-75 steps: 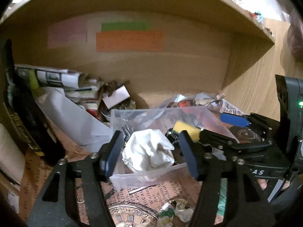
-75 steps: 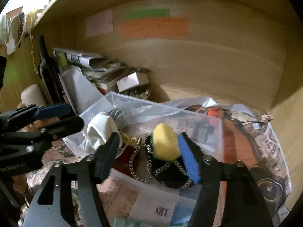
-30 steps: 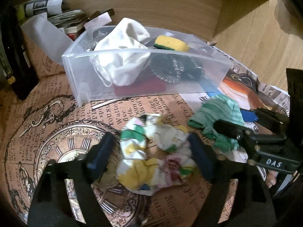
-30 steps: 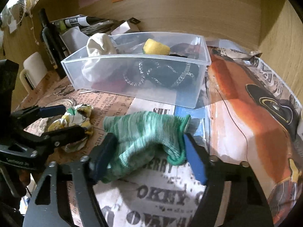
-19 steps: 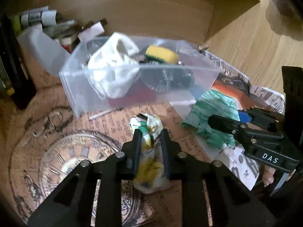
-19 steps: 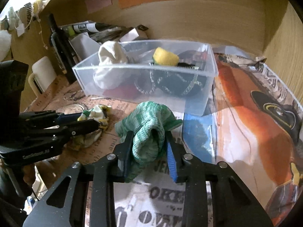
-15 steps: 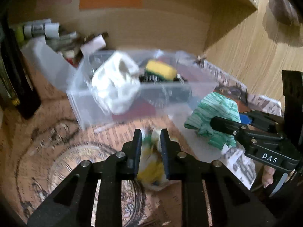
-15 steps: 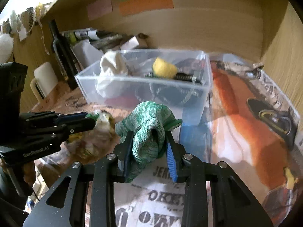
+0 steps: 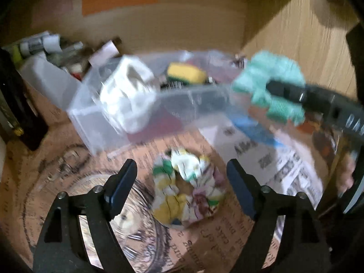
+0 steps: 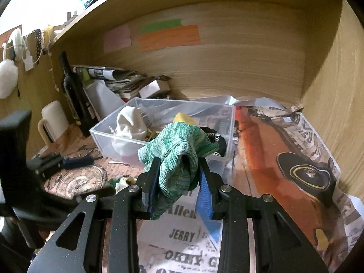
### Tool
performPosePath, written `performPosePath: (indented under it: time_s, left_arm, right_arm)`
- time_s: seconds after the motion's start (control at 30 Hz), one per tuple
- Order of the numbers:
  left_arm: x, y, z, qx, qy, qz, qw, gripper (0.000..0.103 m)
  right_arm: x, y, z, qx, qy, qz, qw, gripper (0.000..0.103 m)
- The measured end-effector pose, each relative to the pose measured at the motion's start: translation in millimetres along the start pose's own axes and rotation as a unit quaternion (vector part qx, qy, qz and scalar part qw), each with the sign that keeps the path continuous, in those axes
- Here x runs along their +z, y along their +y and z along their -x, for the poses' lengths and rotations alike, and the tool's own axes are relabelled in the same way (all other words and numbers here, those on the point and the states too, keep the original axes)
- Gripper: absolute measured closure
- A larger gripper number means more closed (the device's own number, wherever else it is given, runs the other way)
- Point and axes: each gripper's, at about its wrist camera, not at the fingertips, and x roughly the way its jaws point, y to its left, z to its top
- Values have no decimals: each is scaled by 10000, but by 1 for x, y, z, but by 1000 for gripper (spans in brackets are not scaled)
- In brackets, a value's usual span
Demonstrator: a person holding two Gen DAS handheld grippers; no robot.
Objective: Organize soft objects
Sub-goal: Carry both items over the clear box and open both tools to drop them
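My right gripper (image 10: 178, 173) is shut on a green knit glove (image 10: 179, 150) and holds it above the table, in front of the clear plastic bin (image 10: 159, 146). The glove also shows in the left wrist view (image 9: 270, 86), raised near the bin's right end. My left gripper (image 9: 182, 177) is open, its jaws wide apart, above a crumpled floral cloth (image 9: 186, 184) that lies on the table. The bin (image 9: 95, 122) holds a white cloth (image 9: 127, 95), a yellow sponge (image 9: 185, 74) and a dark chain item.
A dark bottle (image 10: 72, 93) and a white mug (image 10: 53, 120) stand at the left. Papers and small boxes (image 10: 118, 79) are piled behind the bin. Printed paper (image 10: 284, 150) covers the table. The shelf wall is close on the right.
My left gripper opened and let go of the floral cloth, which now lies on the table. My right gripper lifted the green glove higher, toward the bin.
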Motion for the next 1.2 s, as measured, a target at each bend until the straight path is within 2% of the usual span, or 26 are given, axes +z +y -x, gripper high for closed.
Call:
performPosePath:
  time_s: [0.1,0.13,0.2,0.27,0.37,0.57,0.67,0.83,1.03,1.2]
  left_arm:
    - [-8,1,-17,-3,250,-13,9997,22]
    - [-10,1,-20,-14,278,2,9996,26]
    - [-9,1,-17,-71,178,-2,9998,41]
    - [-5,2,-17,-224,193,9,9996,70]
    - [0,2,-15,-260,130,8,9996,81]
    - [16,-6,16,-200,-431,-157,9987,83]
    - [35,-6,29,-158,-748,-180,9969,83]
    - [69,-3,32,-5,-1052,-152,9943,83]
    - [103,9,15,24,-1022,-7,9948,83]
    - [110,14,-6,108,-726,49,9973,83]
  right_arm:
    - [-1,-3,1,-15,14,-28,10000,74]
    - [-1,-4,1,-21,23,-35,10000,74]
    - [-2,-6,1,-29,31,-48,10000,74]
    - [-2,-7,1,-41,27,-66,10000,74]
    - [-2,-8,0,-33,10,-93,10000,74]
    - [2,-14,-2,-59,-28,-83,9999,74]
    - [12,-16,-2,-75,-144,-41,9999,74]
    - [30,-16,-8,-95,-296,94,9995,74]
    - [46,-14,-26,-104,-273,311,9991,74]
    - [49,-15,-55,-92,31,406,9991,74]
